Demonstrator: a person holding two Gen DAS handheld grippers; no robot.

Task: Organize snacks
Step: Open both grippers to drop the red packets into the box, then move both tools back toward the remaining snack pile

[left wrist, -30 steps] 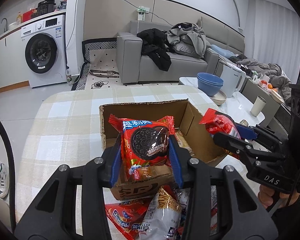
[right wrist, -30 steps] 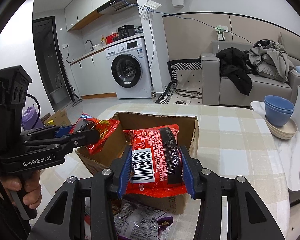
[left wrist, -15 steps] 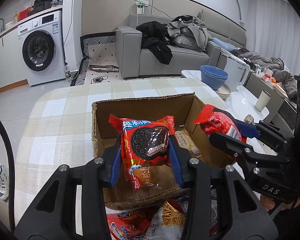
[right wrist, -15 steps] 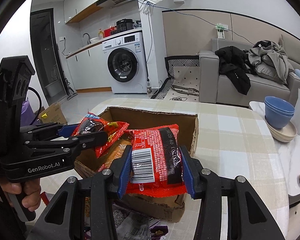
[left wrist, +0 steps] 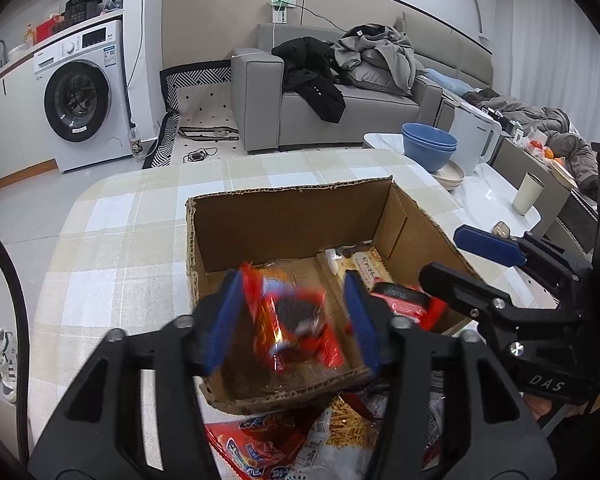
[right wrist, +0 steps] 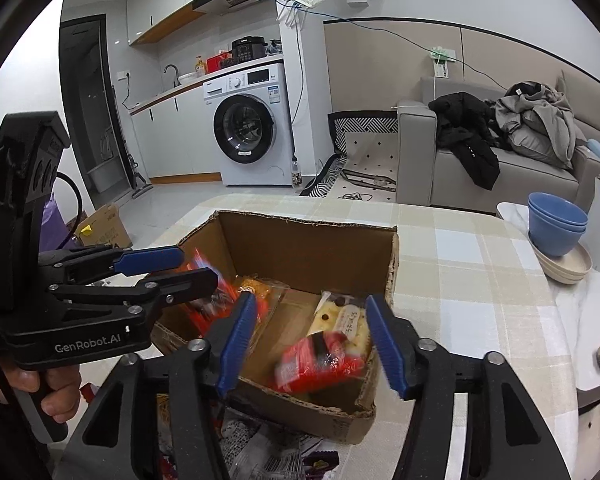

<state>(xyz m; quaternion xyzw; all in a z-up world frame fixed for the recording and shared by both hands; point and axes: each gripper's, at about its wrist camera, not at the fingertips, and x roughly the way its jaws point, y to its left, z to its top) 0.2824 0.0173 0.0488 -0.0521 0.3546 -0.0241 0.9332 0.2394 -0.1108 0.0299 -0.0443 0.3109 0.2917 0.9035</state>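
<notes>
A bench [left wrist: 100, 216] under a checked beige cloth carries an open cardboard box [left wrist: 300, 220], with loose snack packets [left wrist: 340, 436] lying against its near wall. Both grippers hang over the box. The left gripper [left wrist: 290, 320] has just spread its jaws, and a blurred red cookie packet [left wrist: 296, 320] sits loose between them, above the box floor. The right gripper [right wrist: 312, 340] has likewise just opened its jaws; a blurred red packet [right wrist: 320, 360] is between them, touching neither pad, low inside the box over a pale yellow packet [right wrist: 348, 320].
</notes>
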